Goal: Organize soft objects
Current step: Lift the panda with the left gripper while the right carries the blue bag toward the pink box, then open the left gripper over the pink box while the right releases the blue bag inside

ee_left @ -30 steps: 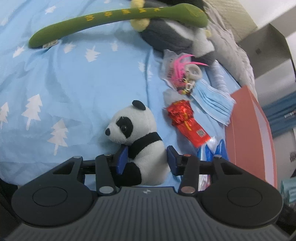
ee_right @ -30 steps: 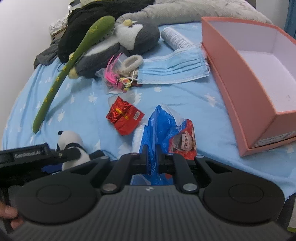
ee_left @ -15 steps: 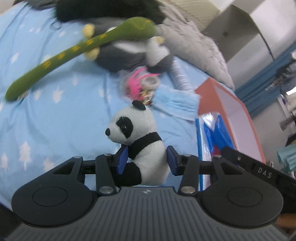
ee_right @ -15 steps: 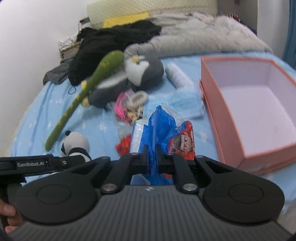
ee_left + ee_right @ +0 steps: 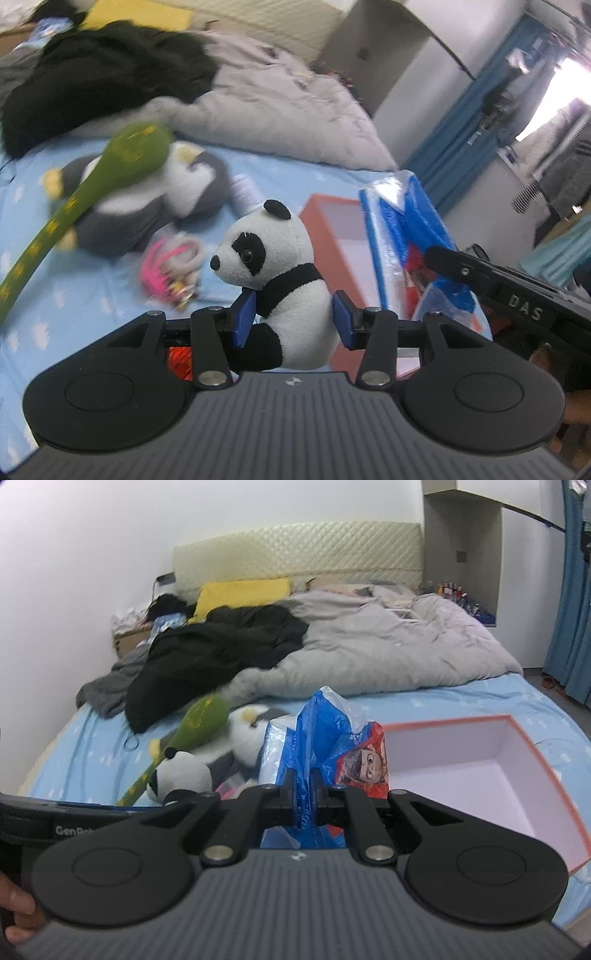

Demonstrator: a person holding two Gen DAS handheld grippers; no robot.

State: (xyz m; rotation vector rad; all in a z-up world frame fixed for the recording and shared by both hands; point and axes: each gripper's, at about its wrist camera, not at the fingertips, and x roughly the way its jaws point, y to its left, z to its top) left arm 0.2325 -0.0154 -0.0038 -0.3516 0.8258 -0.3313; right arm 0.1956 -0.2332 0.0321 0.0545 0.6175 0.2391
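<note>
panda plush [image 5: 284,273] pinched in l tool [image 5: 293,319], blue bag [image 5: 321,746] in r tool [image 5: 303,794]

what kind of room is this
A bedroom, most likely: a bed with a padded headboard, a rumpled grey duvet and a yellow pillow.

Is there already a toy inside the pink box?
No, the pink box shows only its bare pale floor and walls in the right wrist view.
</note>
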